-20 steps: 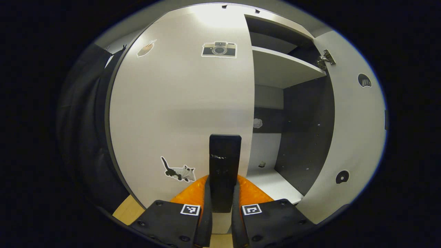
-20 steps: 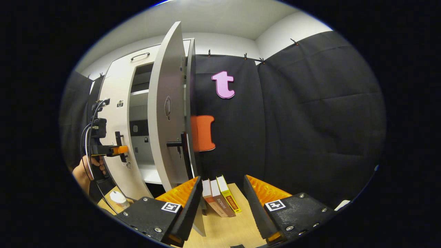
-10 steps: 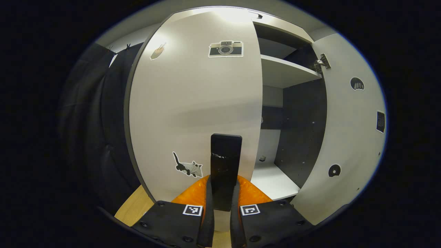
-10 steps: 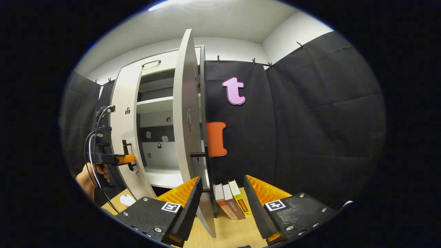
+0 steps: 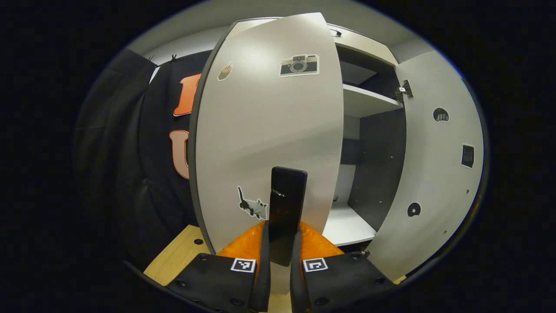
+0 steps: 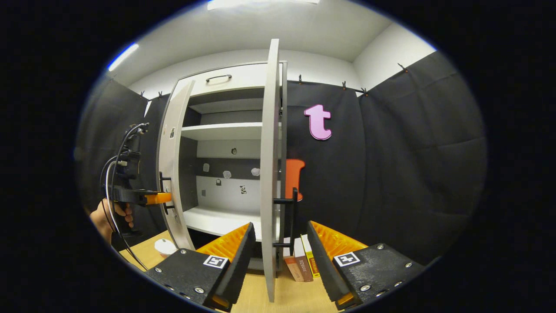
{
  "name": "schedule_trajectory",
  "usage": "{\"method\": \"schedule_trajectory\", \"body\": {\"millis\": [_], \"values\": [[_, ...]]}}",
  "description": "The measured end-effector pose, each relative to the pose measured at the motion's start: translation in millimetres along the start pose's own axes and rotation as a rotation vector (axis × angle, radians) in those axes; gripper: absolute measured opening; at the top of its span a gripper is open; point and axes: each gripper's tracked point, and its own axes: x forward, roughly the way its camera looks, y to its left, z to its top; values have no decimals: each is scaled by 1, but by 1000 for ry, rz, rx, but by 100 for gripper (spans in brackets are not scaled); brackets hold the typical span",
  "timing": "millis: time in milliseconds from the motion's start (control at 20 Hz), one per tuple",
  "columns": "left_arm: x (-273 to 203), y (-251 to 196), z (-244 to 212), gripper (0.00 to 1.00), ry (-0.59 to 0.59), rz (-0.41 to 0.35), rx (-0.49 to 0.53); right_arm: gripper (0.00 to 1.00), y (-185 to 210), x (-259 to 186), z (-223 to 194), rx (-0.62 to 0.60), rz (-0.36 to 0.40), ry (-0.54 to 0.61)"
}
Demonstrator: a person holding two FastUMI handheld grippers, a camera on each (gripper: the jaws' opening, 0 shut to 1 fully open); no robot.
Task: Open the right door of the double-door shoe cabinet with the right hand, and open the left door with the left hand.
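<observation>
The left door (image 5: pixel 265 130), pale grey with camera and cat stickers, stands partly swung out. Its black bar handle (image 5: pixel 286 204) sits between the fingers of my left gripper (image 5: pixel 280 256), which is shut on it. The right door (image 5: pixel 434 174) stands wide open beside dark-walled shelves (image 5: pixel 365 102). In the right gripper view, the right door (image 6: pixel 270 174) shows edge-on with its black handle (image 6: pixel 292 217) just beyond my right gripper (image 6: pixel 280 226), which is open and holds nothing. Farther left, a hand holds the left gripper (image 6: pixel 150 198) at the left door (image 6: pixel 173 165).
Several books (image 6: pixel 302 263) stand on the wooden table (image 6: pixel 286 300) behind the right door. A small white round object (image 6: pixel 165 247) lies on the table near the left door. Black cloth walls close in on the left and right.
The left door has swung further out with my left gripper on its handle. My right gripper's view has shifted, so the right door now shows edge-on and the cabinet interior is exposed.
</observation>
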Motion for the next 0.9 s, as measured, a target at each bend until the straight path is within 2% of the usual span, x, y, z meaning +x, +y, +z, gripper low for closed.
{"method": "schedule_trajectory", "body": {"millis": [200, 250, 300, 350, 400, 600, 700, 800, 850, 900], "values": [[-17, 12, -2, 25, -1, 22, -5, 74, 28, 10, 0, -5, 62, -6], [-20, 15, -2, 20, -1, 27, -7, 74, 34, 11, -2, -10, 77, -5], [-24, 19, -2, 20, -1, 31, -3, 79, 39, 14, -4, -13, 88, -1], [-28, 23, 0, 20, -2, 42, 0, 79, 44, 16, -7, -15, 100, 5], [-29, 27, 0, 20, -5, 51, 3, 74, 47, 19, -8, -19, 97, 12], [-34, 43, 1, 19, -21, 95, 12, 76, 52, 19, -5, -74, 81, -1], [-36, 55, 3, 18, -30, 137, 22, 76, 62, 17, -1, -69, 101, -14], [-39, 63, 3, 15, -35, 163, 29, 81, 74, 14, 5, -62, 127, -31], [-41, 66, 3, 15, -35, 176, 20, 76, 79, 14, 7, -63, 137, -37], [-42, 69, 6, 14, -47, 187, 18, 76, 86, 14, 9, -66, 148, -43]]}}
